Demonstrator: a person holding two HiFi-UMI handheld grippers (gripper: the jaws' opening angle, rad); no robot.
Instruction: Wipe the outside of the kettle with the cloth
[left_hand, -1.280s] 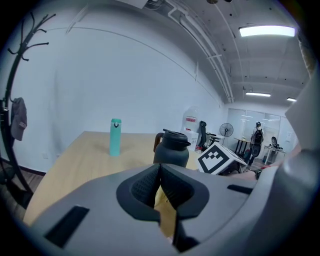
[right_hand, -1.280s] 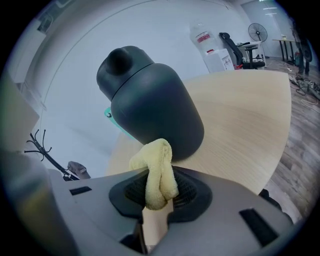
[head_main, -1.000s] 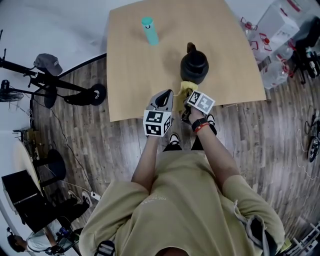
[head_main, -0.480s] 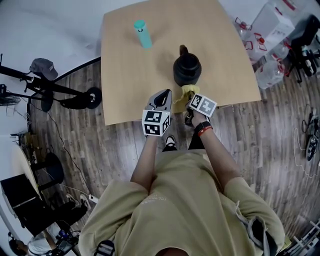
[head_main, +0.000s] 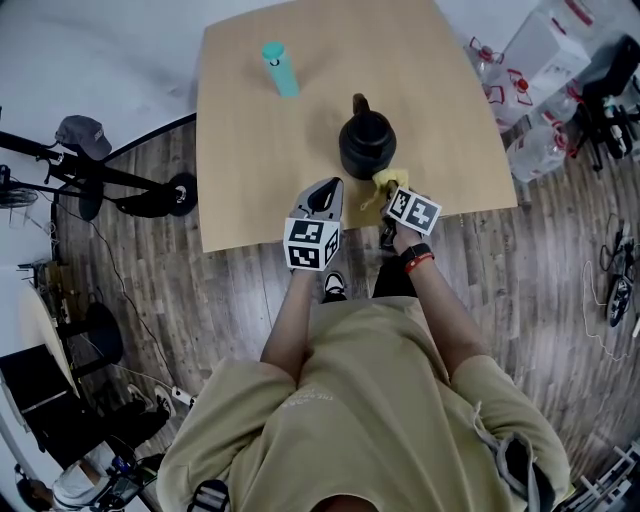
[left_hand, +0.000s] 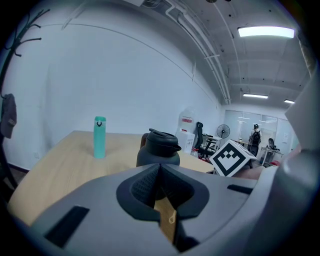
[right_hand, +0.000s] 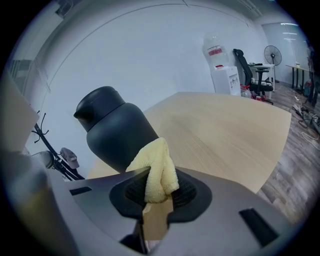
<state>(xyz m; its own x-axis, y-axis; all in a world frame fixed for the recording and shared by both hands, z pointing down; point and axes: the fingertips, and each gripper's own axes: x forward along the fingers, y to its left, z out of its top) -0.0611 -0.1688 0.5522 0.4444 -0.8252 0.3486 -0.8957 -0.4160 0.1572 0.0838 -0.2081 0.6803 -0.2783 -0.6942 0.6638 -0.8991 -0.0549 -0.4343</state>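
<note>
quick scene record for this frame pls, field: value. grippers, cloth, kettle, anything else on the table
left gripper: jaws together, nothing between them, at the table's near edge, short of the kettle
right gripper: shut on the cloth
cloth: yellow, bunched, up at the kettle's lower side; contact unclear
kettle: dark, upright, toward the near edge
bottle: teal, upright, farther back and left of the kettle
table: light wood

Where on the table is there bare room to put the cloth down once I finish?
Bare wood lies right of the kettle out to the table edge, and left of it, this side of the bottle. The near edge before the kettle is crowded: left gripper, right gripper and its cloth.
</note>
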